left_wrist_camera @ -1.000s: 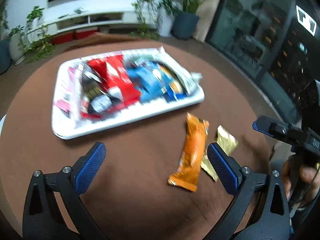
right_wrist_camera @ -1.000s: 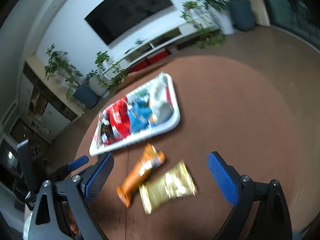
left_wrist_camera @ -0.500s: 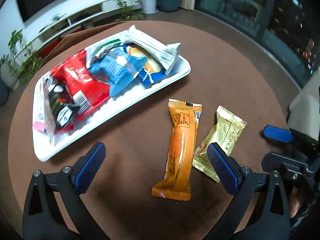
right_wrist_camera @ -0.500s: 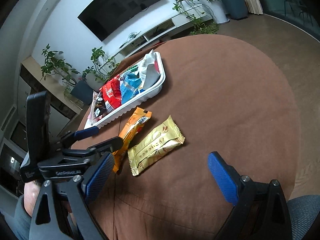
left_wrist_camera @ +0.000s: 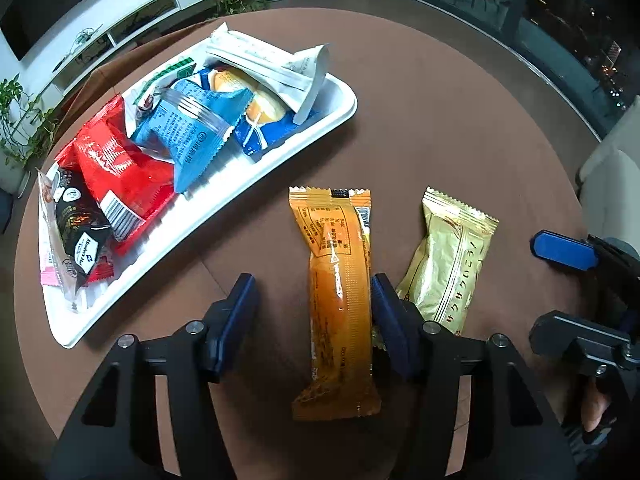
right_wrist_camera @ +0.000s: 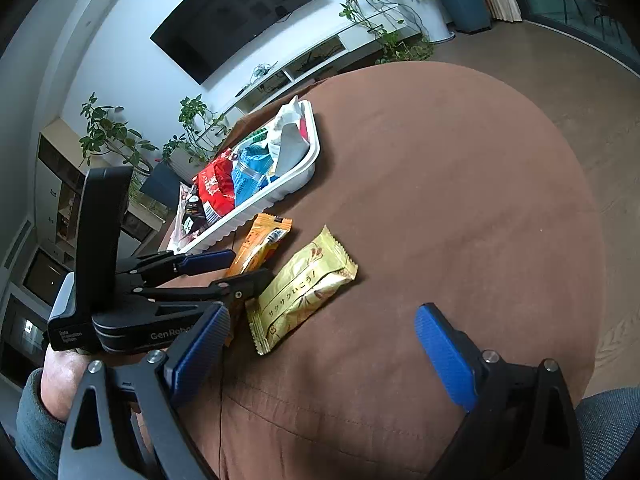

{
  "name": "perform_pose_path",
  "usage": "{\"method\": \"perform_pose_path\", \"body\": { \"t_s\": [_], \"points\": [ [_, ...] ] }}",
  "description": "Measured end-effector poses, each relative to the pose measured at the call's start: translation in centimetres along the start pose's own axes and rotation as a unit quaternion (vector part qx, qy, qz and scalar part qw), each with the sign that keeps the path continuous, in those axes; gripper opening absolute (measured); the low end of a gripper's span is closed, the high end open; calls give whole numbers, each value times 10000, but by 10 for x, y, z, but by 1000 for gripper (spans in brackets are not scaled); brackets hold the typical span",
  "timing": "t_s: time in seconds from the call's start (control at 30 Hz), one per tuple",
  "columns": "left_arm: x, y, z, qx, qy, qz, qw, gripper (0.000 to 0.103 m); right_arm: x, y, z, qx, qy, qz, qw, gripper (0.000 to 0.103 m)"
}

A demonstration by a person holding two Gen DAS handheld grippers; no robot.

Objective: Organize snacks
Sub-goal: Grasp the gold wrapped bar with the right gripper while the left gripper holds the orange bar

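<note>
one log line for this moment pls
left gripper: open, straddling orange bar | right gripper: open, idle | gold pack: on table | tray: full

The right gripper (right_wrist_camera: 320, 354) hangs over the brown table (right_wrist_camera: 460, 184) with its blue-padded jaws spread wide, nothing between them. Just ahead lies a gold snack packet (right_wrist_camera: 303, 290), flat and angled. Beside it the left gripper (right_wrist_camera: 224, 268) reaches in from the left, its jaws straddling an orange snack bar (right_wrist_camera: 260, 248); whether the pads actually touch the wrapper is hard to tell from here. Beyond the bar sits a white tray (right_wrist_camera: 296, 182) heaped with red, blue and white packets.
</note>
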State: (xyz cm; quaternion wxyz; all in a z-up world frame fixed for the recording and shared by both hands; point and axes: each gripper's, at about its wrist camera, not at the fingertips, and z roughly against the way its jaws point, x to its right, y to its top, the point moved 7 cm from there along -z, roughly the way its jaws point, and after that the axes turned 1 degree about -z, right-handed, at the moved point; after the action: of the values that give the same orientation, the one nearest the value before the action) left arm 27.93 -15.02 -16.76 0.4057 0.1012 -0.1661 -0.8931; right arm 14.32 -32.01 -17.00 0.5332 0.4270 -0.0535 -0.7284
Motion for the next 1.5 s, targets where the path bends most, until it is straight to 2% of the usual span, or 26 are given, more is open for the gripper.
{"method": "perform_pose_path", "body": {
  "t_s": [0.03,0.1,0.13,0.27,0.47,0.6,0.83,0.93,1.07,1.13,1.27,1.33,1.5],
  "points": [
    [2,-1,1,-3,-45,11,10000,50,-1,0,0,10,-18,27,10000,97],
    [4,-1,1,2,-123,22,9999,34,-2,-1,0,5,-52,75,10000,97],
    [5,-1,2,8,-153,33,9999,29,-2,-1,0,6,-68,92,9999,97],
    [4,-5,2,48,-213,140,9997,22,-3,-3,0,-1,-141,160,9998,97],
    [-19,-30,16,258,-303,629,9972,19,-11,-5,-5,-99,-236,287,9993,95],
    [-34,-56,27,430,-323,993,9936,19,-25,-5,-20,-280,-428,656,9965,95],
    [-64,-110,56,845,-214,1847,9789,19,-56,4,-57,-593,-828,1245,9870,95],
    [-56,-132,65,935,-267,2060,9737,19,-63,9,-71,-657,-1051,1358,9830,93],
    [-59,-144,70,978,-345,2178,9705,19,-72,9,-84,-693,-1404,1845,9703,81],
    [-63,-147,71,1002,-339,2210,9695,19,-73,7,-84,-690,-1473,1964,9669,79],
    [-66,-149,71,1043,-303,2250,9683,19,-71,4,-80,-664,-1688,2362,9546,66],
    [-67,-149,70,1057,-285,2252,9681,19,-69,3,-79,-668,-1668,2389,9543,64],
    [-68,-150,73,1093,-261,2284,9670,19,-68,2,-72,-704,-1630,2385,9548,49]
  ]
}}
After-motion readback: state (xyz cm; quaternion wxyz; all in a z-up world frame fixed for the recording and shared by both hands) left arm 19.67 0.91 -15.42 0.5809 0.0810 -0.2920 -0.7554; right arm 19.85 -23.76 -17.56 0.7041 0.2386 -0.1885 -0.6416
